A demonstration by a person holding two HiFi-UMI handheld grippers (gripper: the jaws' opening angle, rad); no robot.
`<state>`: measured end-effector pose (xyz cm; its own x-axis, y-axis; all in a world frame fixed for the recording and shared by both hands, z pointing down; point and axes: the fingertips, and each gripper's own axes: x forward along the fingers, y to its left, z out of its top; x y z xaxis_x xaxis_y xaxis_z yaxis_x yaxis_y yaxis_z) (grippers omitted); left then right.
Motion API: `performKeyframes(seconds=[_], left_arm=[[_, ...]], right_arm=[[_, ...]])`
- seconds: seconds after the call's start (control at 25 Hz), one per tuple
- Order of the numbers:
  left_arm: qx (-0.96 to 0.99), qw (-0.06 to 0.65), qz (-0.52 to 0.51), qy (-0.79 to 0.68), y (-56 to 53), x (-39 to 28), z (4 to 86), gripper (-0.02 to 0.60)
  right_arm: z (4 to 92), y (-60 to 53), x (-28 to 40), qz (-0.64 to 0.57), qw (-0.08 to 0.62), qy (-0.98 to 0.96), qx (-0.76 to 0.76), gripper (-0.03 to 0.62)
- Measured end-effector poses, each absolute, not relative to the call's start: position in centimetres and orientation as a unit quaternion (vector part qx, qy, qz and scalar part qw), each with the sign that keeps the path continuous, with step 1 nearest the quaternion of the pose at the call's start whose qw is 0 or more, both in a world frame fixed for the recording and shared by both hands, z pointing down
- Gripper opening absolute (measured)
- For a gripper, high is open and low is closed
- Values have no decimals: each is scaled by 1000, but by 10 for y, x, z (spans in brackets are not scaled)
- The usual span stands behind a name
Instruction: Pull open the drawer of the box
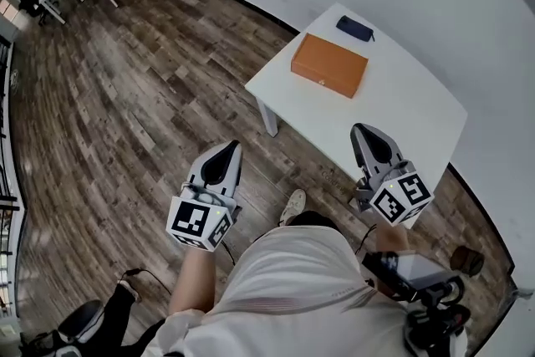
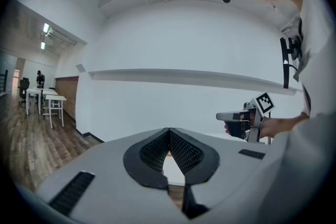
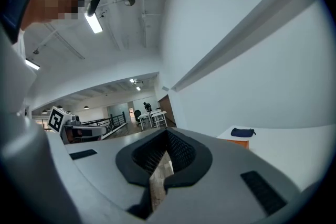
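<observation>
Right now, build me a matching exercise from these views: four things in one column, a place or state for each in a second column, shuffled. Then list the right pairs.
Column one
1. orange box
2. dark pouch
3. left gripper
4. white table

Column two
A. by the table's far edge, beyond the box
B. bears both box and pouch
C. mid-table, on the near side of the pouch
D. jaws together, empty, above the wooden floor

Pairs: 1-C, 2-A, 3-D, 4-B

Matt orange leather-look box (image 1: 329, 64), smooth white surface (image 1: 401, 106), grainy weathered wood-plank floor (image 1: 125, 96), dark soft cloth-like pouch (image 1: 354, 28).
</observation>
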<state>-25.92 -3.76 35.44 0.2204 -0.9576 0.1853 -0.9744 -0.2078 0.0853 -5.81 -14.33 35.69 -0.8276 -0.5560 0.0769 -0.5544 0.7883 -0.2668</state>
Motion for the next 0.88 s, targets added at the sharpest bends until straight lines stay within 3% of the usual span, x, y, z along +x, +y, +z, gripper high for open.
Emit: performKeyframes(seconds=[0.32, 0.88], left_arm=[[812, 82, 67, -574, -114, -242, 353, 11], [868, 127, 98, -471, -239, -211, 417, 12]], right_arm=[[345, -199, -52, -131, 15, 934, -332, -2], [410, -223, -11, -176, -27, 866, -468, -2]])
